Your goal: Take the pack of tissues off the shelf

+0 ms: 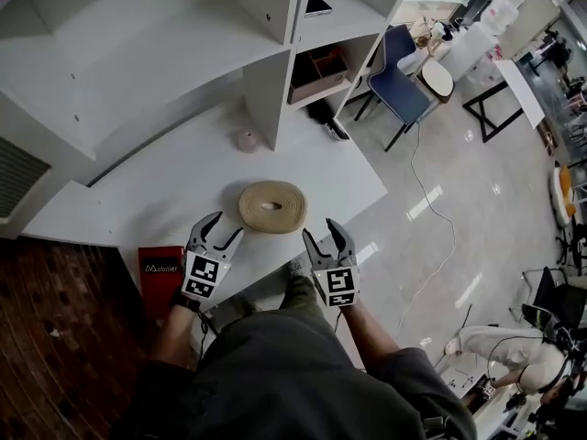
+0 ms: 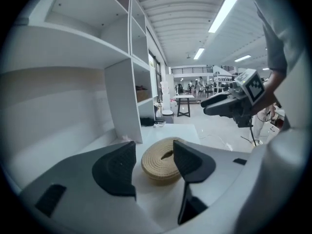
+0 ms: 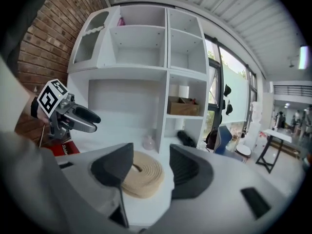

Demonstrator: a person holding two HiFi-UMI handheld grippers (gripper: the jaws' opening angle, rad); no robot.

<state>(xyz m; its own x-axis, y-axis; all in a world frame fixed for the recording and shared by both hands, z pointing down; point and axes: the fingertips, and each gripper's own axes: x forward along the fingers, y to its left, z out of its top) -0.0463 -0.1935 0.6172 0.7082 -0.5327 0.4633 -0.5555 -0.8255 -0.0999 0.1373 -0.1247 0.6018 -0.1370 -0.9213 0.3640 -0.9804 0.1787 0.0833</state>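
Plainly, no pack showed for certain. The likeliest was a small pink thing (image 3: 120,21) in the top compartment of the shelf (image 3: 141,68), at the upper left of the right gripper view, but it was too small to tell. A box (image 3: 183,106) sat in a middle compartment, right of centre. Below, on the table (image 1: 119,200), a beige coil (image 1: 272,206) lay at the middle of the head view, with a pale round thing (image 1: 248,140) just above it by the shelf's upright. The left gripper (image 1: 223,230) and right gripper (image 1: 323,232) hung side by side at the lower middle, over the table's near edge. Each had its jaws half spread with nothing between the pads, and the coil showed beyond them, untouched.

The step in hand looked like the reach, hardly begun. To do it well, I judged, the pack should first be found. One gripper should then go up to that compartment with its jaws spread wider than the pack, enter straight past the shelf's edge, and close gently, since a soft pack would crumple or slip.
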